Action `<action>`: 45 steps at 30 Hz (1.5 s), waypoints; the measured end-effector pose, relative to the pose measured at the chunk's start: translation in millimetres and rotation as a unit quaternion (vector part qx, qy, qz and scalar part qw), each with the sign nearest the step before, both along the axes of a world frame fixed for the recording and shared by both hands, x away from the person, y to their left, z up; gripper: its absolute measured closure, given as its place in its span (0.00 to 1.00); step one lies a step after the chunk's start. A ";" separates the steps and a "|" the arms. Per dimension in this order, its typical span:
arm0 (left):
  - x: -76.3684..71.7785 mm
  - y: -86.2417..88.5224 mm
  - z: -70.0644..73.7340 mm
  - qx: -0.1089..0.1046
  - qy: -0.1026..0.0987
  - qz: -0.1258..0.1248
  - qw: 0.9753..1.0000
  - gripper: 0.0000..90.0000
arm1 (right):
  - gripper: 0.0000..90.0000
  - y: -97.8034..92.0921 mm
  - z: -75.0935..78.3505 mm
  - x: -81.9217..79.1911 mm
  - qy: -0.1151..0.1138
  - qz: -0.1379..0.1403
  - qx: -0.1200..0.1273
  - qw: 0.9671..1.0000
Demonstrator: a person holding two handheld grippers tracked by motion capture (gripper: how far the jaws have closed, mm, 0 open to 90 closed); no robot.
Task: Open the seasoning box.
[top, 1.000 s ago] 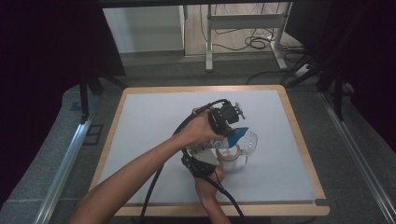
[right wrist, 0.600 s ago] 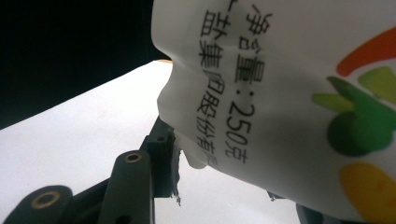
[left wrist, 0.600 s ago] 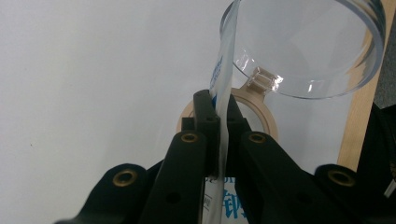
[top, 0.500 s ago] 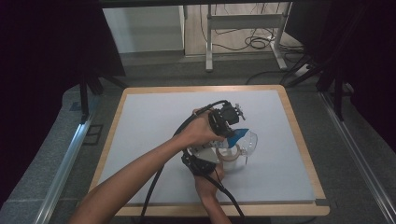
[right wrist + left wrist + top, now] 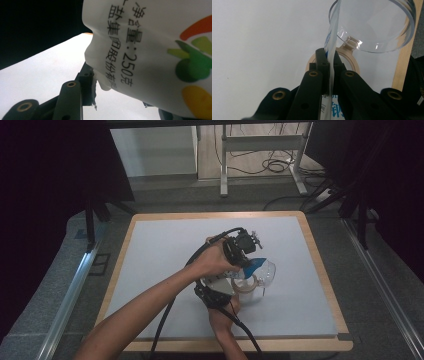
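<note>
Near the table's (image 5: 150, 270) middle, the left gripper (image 5: 329, 65) is pinching the bag's (image 5: 332, 50) edge over the clear jar's (image 5: 382, 25) mouth while the right gripper (image 5: 100, 85) is clamping its lower corner, so tipping looks begun, emptying unfinished.

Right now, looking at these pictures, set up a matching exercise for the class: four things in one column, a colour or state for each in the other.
1 funnel
2 pouch
3 tape roll
4 left gripper

a tan ring lying on the table
b clear, above the ring
c shut on a thin edge
d white, printed 250

Pairs: 1-b, 2-d, 3-a, 4-c
</note>
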State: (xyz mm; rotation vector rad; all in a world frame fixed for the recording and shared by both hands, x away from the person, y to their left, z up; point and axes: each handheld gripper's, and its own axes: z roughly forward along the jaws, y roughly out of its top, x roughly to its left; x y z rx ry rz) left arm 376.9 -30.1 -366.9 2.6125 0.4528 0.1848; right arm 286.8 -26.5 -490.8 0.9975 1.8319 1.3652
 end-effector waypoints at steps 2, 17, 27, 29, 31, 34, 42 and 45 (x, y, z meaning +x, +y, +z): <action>0.3 0.5 -0.1 0.001 0.000 -0.001 1.000 1.00 | 0.61 0.3 -0.2 0.1 0.000 0.000 0.000 1.000; -0.7 2.2 0.0 -0.001 -0.001 -0.001 1.000 1.00 | 0.61 2.0 0.3 -0.4 0.001 0.000 0.001 1.000; -1.7 1.9 1.3 0.004 -0.002 0.000 1.000 1.00 | 0.61 2.5 2.5 0.9 0.005 -0.002 0.003 1.000; -2.1 2.1 2.9 0.004 -0.003 0.001 1.000 1.00 | 0.61 2.9 3.7 0.9 0.006 -0.003 0.004 1.000; -2.5 2.0 3.4 0.004 -0.004 0.001 1.000 1.00 | 0.61 3.3 4.5 0.9 0.007 -0.004 0.005 1.000; -2.8 1.3 2.8 0.004 -0.006 0.001 1.000 1.00 | 0.61 3.5 5.4 1.2 0.006 -0.004 0.006 1.000; -2.3 -1.9 0.8 0.011 -0.004 0.000 1.000 1.00 | 0.61 2.7 3.2 0.7 0.005 -0.005 0.010 1.000; -1.4 -3.1 0.9 0.016 -0.004 -0.002 1.000 1.00 | 0.61 0.6 2.5 3.7 -0.016 -0.002 0.006 1.000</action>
